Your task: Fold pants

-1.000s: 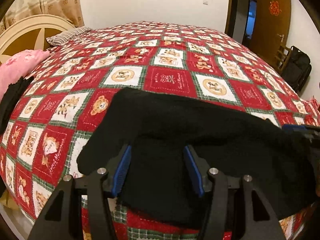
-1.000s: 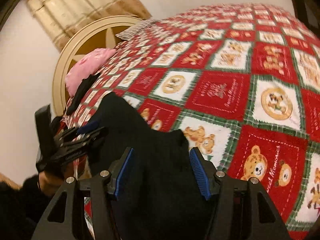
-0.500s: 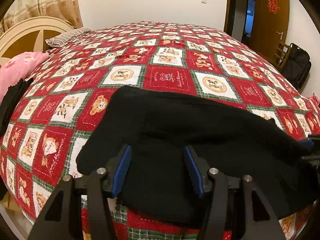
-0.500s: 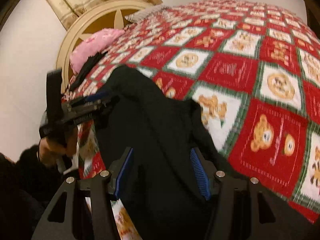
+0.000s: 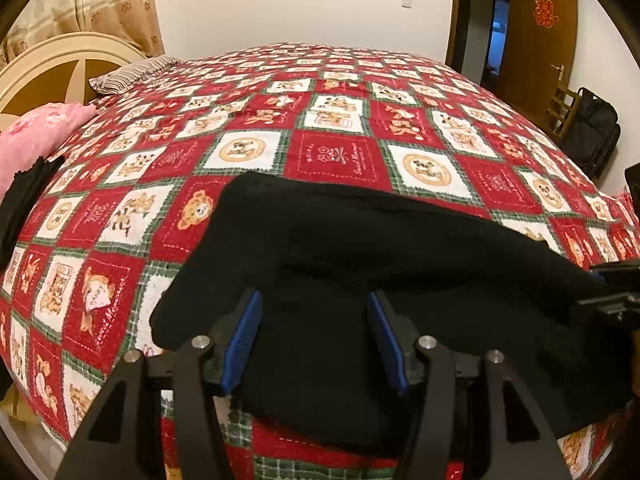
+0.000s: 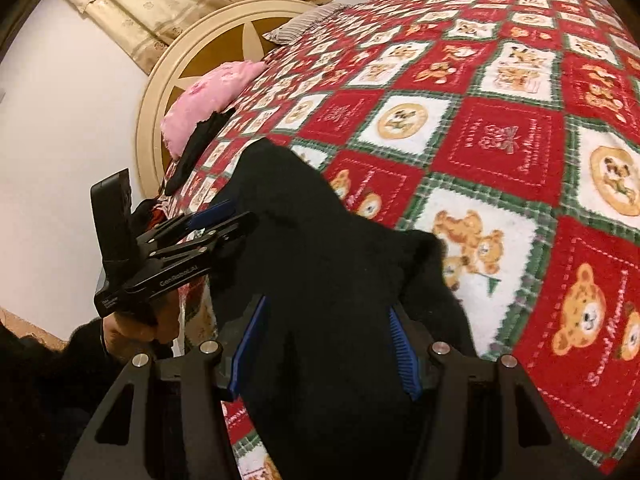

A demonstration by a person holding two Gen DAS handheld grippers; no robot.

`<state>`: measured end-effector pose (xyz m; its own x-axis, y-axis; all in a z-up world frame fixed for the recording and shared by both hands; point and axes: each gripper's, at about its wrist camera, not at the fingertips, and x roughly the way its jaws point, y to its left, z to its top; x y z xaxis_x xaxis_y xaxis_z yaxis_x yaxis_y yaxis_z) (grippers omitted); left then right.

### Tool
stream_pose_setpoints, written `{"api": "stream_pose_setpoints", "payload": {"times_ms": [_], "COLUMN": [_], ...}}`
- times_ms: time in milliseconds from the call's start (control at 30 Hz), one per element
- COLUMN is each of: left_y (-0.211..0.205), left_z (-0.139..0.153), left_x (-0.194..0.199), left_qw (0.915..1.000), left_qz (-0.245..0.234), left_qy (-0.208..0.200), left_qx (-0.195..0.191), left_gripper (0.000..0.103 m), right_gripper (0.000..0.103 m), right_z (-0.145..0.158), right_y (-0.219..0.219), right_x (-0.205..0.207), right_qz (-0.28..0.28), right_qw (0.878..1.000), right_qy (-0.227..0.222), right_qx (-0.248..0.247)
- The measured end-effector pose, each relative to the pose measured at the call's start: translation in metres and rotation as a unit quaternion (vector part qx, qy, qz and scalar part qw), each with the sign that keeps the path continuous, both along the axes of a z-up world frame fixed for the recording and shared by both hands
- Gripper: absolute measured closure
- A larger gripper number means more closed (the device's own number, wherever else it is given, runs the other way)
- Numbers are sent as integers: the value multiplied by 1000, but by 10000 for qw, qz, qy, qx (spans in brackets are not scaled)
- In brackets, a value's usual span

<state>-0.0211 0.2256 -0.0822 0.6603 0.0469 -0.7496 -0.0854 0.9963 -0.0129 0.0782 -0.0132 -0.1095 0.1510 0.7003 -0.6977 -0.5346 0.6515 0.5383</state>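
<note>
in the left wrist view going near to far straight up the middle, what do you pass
left gripper → black pants → red patchwork bedspread → white wall

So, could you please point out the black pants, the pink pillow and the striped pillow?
black pants [image 5: 360, 248]: left wrist view, middle of the cloth.
pink pillow [image 6: 212, 92]: right wrist view, its upper face.
striped pillow [image 5: 132, 72]: left wrist view, its middle, by the headboard.

Black pants [image 5: 360, 264] hide bed edge, cut off at frame btm; right gripper [image 5: 612, 296] cropped.
</note>
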Motion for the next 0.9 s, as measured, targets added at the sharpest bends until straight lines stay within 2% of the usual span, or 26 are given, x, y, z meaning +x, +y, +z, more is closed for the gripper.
{"api": "stream_pose_setpoints", "payload": {"times_ms": [100, 167, 233, 300, 367, 467, 567, 700, 767, 833, 867, 900], "left_y": [1, -1, -2, -1, -1, -4, -4, -2, -2, -3, -2, -2], "left_z": [0, -1, -1, -1, -1, -4, -4, -4, -4, -1, 0, 2], "left_x": [0, 0, 0, 0, 0, -1, -2, -4, -5, -5, -5, -5], "left_qw": [10000, 10000, 10000, 10000, 10000, 9997, 9995, 9991, 9988, 9986, 9986, 9987], "left_qz": [18, 1, -22, -31, -62, -137, -190, -331, -379, -394, -367, -327], "left_qy": [-38, -36, -22, -18, -11, -12, -23, -46, -29, 29, 58, 68], "left_qx": [-78, -25, 31, 9, 33, 189, 234, 272, 317, 353, 366, 379], "left_gripper": [42, 41, 41, 41, 41, 41, 41, 41, 41, 41, 41, 41], "right_gripper": [43, 42, 42, 42, 42, 46, 50, 66, 69, 66, 66, 66], "right_z": [-5, -7, -7, -8, -15, -21, -21, -29, -25, -1, 15, 23], "right_y": [5, 17, 28, 28, 17, 2, -3, -24, -34, -52, -66, -76], "right_x": [14, 20, 26, 37, 50, 59, 64, 75, 73, 59, 48, 40], "right_qz": [-191, -57, -38, -250, -423, -639, -688, -757, -851, -1393, -1751, -1970], "right_qw": [9985, 9966, 9962, 9966, 9924, 9849, 9822, 9724, 9766, 9875, 9845, 9803], "right_qy": [282, 439, 408, 312, 566, 830, 956, 1424, 1373, 527, 43, -117], "right_qx": [436, 695, 772, 727, 1008, 1375, 1461, 1687, 1422, 515, 56, -115]}}
